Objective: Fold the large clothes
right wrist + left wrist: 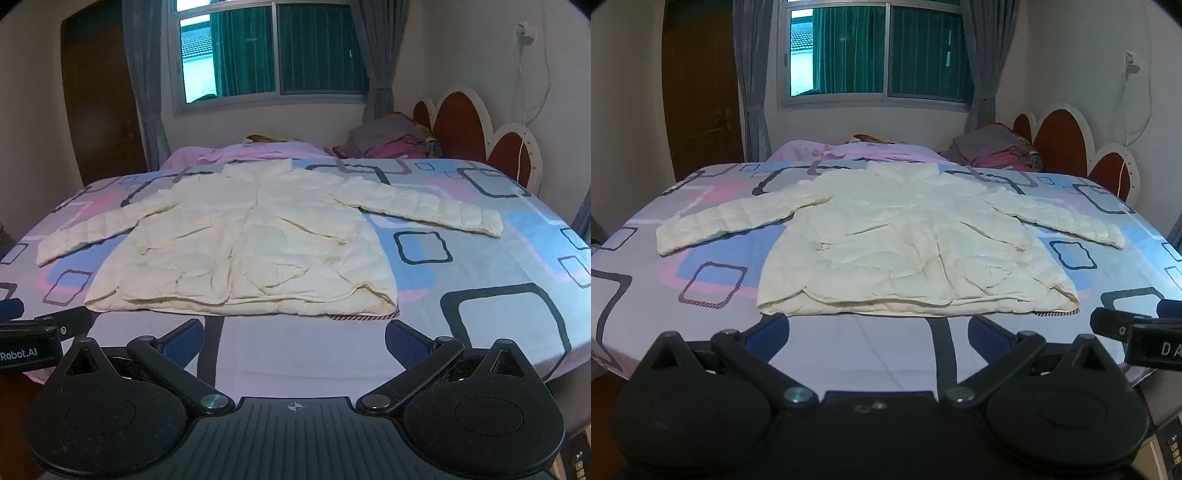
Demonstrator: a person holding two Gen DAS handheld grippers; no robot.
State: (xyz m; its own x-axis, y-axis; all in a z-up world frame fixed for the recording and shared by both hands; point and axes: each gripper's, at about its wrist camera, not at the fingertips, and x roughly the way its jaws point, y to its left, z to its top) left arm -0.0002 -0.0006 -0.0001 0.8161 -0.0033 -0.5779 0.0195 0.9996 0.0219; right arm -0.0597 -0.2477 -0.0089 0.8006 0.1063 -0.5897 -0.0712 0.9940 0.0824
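Cream jacket (905, 240) is lying flat on the patterned bed (701, 229), sleeves spread out. Left tool (879, 328) and right tool (293, 334) are hovering short of its hem, fingers wide apart, gripping nothing.

Patterned bedsheet (701, 229) across the bed, heap of clothes (997, 151) far right, curtained window (875, 55) beyond, wooden door (698, 92) far left.

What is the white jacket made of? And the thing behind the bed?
Jacket: looks like thin, smooth synthetic fabric over puffy filling; stitched squares show on the sleeves. Headboard: probably painted wood or padding, reddish-brown panels with white rims; too far to tell.
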